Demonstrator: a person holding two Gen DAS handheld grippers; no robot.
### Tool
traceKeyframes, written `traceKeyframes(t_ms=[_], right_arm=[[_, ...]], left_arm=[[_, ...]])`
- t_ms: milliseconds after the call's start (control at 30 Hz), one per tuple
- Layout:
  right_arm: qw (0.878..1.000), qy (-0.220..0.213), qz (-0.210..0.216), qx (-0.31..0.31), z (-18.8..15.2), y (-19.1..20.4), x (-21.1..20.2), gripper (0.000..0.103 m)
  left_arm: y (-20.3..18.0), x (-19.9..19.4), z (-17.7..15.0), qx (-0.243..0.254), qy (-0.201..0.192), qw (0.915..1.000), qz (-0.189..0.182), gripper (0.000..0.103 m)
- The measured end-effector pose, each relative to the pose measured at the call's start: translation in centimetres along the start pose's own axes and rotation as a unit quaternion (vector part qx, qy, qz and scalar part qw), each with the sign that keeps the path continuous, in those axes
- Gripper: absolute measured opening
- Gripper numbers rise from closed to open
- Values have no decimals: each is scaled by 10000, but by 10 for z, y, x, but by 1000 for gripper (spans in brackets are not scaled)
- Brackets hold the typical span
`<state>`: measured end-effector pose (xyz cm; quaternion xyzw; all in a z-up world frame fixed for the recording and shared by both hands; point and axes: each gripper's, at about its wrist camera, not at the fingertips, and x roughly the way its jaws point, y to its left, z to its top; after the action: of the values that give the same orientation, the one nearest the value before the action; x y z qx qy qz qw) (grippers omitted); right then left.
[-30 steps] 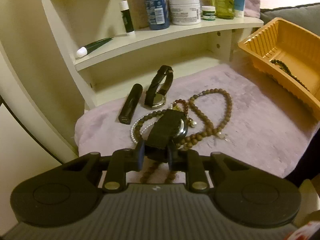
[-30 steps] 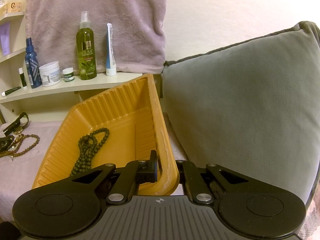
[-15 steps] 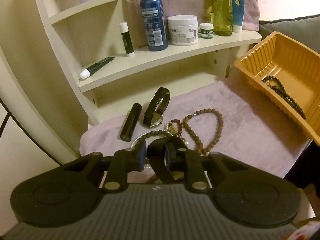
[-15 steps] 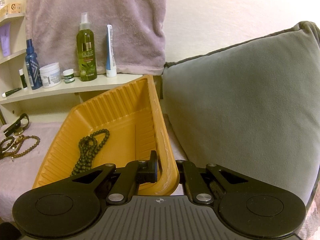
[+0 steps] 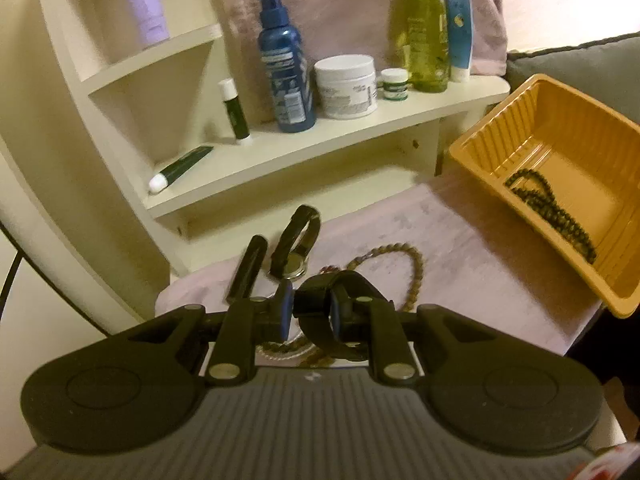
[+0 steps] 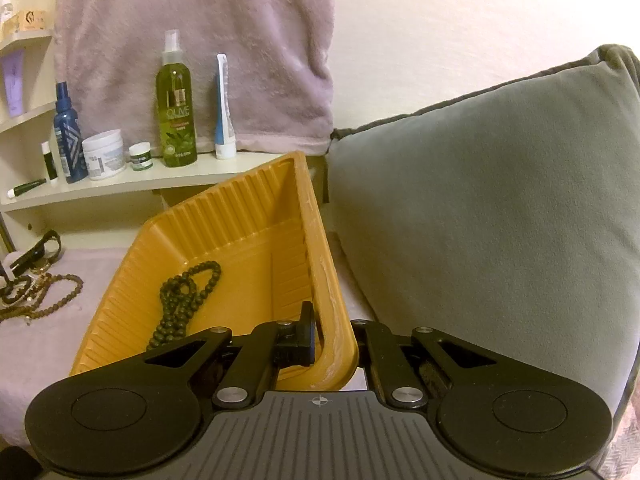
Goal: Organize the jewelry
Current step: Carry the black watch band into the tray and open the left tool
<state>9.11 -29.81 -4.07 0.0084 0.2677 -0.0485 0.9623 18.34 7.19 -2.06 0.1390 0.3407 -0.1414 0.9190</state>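
two near, downward wrist views, both on the orange tray (image 5: 476,152) and perhaps blurred shelf (image 5: 360,128)

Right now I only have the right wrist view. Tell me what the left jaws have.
Observer: The left jaws are shut on the strap of a black watch.
Operator: List what lies on the cloth near it.
Observer: A black tube lies just left of a second watch on the pink cloth.
Operator: Check under the left jaws.
Observer: A pale bead strand shows there, next to the brown beads.
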Motion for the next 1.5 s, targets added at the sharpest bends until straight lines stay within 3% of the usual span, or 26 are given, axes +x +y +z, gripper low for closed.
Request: traceKeyframes(t_ms=[400, 767, 1133, 1367, 1500], right_arm=[[10000, -35, 16, 55, 1, 0, -1, 5], [9999, -19, 26, 123, -1, -1, -1, 5], [9999, -3, 49, 122, -1, -2, 0, 5], [9999, -6, 51, 117, -1, -2, 0, 5], [9999, -1, 49, 119, -3, -1, 0, 5]], left_arm=[[-47, -2, 30, 119, -272, 9984, -490, 17], [-121, -4, 68, 310, -529, 9870, -1488, 17], [-176, 18, 54, 484, -225, 9788, -1977, 17], [-181, 26, 42, 428, -53, 9771, -2084, 21], [-173, 20, 44, 237, -159, 9768, -2121, 26]])
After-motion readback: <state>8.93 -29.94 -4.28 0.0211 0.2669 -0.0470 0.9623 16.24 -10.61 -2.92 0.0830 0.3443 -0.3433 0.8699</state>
